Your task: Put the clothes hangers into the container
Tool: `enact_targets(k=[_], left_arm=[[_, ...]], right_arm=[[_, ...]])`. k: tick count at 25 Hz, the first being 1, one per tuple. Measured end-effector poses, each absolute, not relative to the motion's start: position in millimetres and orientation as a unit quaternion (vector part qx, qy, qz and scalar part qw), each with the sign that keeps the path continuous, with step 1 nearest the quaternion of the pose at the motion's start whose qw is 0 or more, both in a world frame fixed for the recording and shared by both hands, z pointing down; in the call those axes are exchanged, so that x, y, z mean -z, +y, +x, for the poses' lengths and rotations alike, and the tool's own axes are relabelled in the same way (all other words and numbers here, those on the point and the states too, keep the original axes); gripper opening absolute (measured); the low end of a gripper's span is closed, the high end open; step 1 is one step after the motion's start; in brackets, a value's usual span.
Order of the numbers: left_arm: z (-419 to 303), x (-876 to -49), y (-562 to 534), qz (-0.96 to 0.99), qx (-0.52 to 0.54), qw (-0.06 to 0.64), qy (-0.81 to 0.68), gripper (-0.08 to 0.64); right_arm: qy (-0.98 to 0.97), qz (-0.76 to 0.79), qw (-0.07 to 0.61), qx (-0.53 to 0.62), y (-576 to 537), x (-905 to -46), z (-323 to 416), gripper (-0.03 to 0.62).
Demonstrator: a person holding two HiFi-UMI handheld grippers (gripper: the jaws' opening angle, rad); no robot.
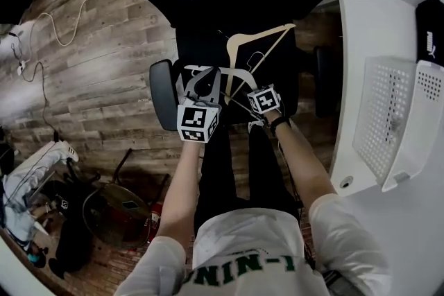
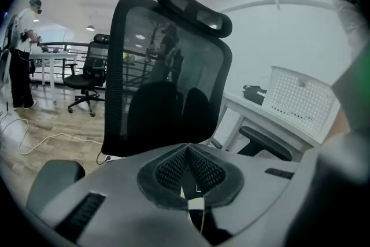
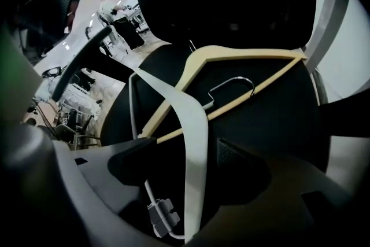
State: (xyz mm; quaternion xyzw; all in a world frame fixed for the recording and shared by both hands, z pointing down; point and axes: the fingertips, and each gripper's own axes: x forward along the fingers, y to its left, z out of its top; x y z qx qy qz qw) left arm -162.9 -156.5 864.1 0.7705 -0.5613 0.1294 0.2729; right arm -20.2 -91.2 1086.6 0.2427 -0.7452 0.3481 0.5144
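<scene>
Left gripper (image 2: 188,153) closed, right gripper (image 3: 186,153) agape (both side by side)

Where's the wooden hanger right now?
Head view, centre: the wooden hanger lies on the black chair seat, crossing the white hanger, left of the desk.

Green letters "NIN" on person's white shirt (image 1: 244,245), rest cut off; nothing else legible.

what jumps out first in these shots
A wooden hanger and a white hanger lie crossed on the black chair seat; the white one runs between the open jaws of the right tool. A white perforated container sits on the table at right.
</scene>
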Motion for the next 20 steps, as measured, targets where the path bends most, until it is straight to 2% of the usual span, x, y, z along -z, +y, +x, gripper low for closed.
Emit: enact_targets(k=[3, 4, 6, 11, 20], left_arm=[[-163, -882, -150, 0.767, -0.135, 0.284, -0.559, 0.009], [-163, -886, -148, 0.767, -0.136, 0.287, -0.558, 0.011], [-165, -891, -145, 0.765, -0.139, 0.293, -0.557, 0.011], [-170, -877, -142, 0.76, -0.139, 0.298, -0.561, 0.011], [-159, -797, -164, 0.77, -0.12, 0.277, -0.563, 0.011]], right_arm=[[-0.718, 0.254, 0.543, -0.353, -84, -1115, -9, 0.305], [-0.708, 0.26, 0.555, -0.352, -83, -1119, -4, 0.275], [-0.694, 0.261, 0.574, -0.348, -83, -1122, 2, 0.144], [-0.697, 0.267, 0.567, -0.348, -88, -1093, 3, 0.138], [-0.733, 0.303, 0.516, -0.323, -121, -987, 10, 0.138]])
